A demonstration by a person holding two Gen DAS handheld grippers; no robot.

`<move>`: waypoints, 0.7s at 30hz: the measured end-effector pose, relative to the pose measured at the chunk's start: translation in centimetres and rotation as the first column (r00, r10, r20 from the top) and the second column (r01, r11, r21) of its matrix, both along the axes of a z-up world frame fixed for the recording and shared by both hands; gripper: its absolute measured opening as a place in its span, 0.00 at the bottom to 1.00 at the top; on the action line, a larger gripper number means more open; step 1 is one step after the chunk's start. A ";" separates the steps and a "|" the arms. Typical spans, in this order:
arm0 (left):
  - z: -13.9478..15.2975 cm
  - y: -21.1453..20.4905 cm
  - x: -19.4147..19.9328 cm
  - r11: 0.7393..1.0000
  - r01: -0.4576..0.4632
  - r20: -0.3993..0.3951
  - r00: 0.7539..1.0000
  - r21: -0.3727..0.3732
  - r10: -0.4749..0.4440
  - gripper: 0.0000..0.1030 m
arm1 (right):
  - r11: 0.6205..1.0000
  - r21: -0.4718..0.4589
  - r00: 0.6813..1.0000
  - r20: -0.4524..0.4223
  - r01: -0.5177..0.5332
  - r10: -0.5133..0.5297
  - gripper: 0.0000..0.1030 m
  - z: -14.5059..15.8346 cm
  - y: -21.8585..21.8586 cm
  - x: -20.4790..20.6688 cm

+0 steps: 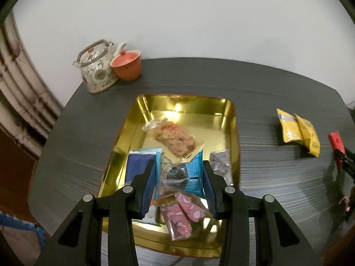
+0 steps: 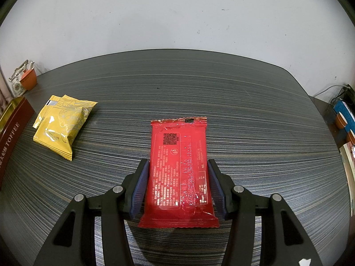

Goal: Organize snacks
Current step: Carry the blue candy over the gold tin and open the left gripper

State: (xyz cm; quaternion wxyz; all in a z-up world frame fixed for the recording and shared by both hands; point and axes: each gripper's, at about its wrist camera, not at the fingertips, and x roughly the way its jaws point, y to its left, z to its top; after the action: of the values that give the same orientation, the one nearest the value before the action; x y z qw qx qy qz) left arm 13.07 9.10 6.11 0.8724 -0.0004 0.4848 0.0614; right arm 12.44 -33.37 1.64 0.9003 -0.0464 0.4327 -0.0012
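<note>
A teal snack packet (image 1: 180, 177) hangs above the gold tin (image 1: 235, 133), which holds a clear-wrapped cake (image 1: 173, 137), pink packets (image 1: 184, 217), a blue one (image 1: 138, 166) and, blurred, perhaps a silver one (image 1: 220, 164). Two yellow packets (image 2: 62, 124) overlap on the tabletop (image 2: 255, 115); a red packet (image 2: 179, 170) lies flat.

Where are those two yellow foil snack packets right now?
The two yellow foil snack packets lie overlapping on the dark striped table, left of the red snack wrapper and right of the gold tin tray.

Plain white wall (image 2: 177, 17) behind, dark striped-grain table (image 2: 244, 110) with rounded corners, floral teapot (image 1: 98, 71) and orange lidded cup (image 1: 127, 64) at its far corner
</note>
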 end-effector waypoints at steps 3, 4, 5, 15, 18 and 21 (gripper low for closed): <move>-0.8 0.4 0.1 1.000 -0.008 -0.017 1.000 -0.012 0.008 0.40 | 1.000 0.000 1.000 0.000 0.000 0.000 0.48 0.0 0.0 0.0; -1.0 0.5 0.1 1.000 -0.010 -0.020 1.000 -0.009 0.010 0.40 | 1.000 0.000 1.000 0.000 0.000 0.000 0.48 0.0 0.1 0.0; -1.1 0.5 0.1 1.000 -0.012 -0.022 1.000 -0.005 0.012 0.40 | 1.000 0.000 1.000 0.000 0.001 -0.001 0.48 0.0 0.0 0.0; -3.8 1.6 1.0 0.999 -0.032 -0.072 0.997 0.009 0.033 0.41 | 1.000 -0.001 1.000 0.000 0.001 -0.001 0.48 0.0 0.1 0.0; -4.3 1.7 1.1 1.000 -0.032 -0.076 0.997 0.001 0.032 0.41 | 1.000 -0.001 1.000 0.000 0.002 -0.002 0.48 -0.1 0.1 0.0; -4.6 1.5 1.2 1.000 -0.016 -0.084 0.996 0.014 0.017 0.42 | 1.000 -0.001 1.000 0.000 0.002 -0.002 0.48 -0.1 0.1 0.0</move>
State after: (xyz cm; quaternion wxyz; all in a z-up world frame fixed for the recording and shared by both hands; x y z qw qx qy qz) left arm 14.26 10.63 1.48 0.8507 0.0036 0.5207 0.0718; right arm 12.48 -33.29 1.57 0.9004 -0.0465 0.4327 -0.0022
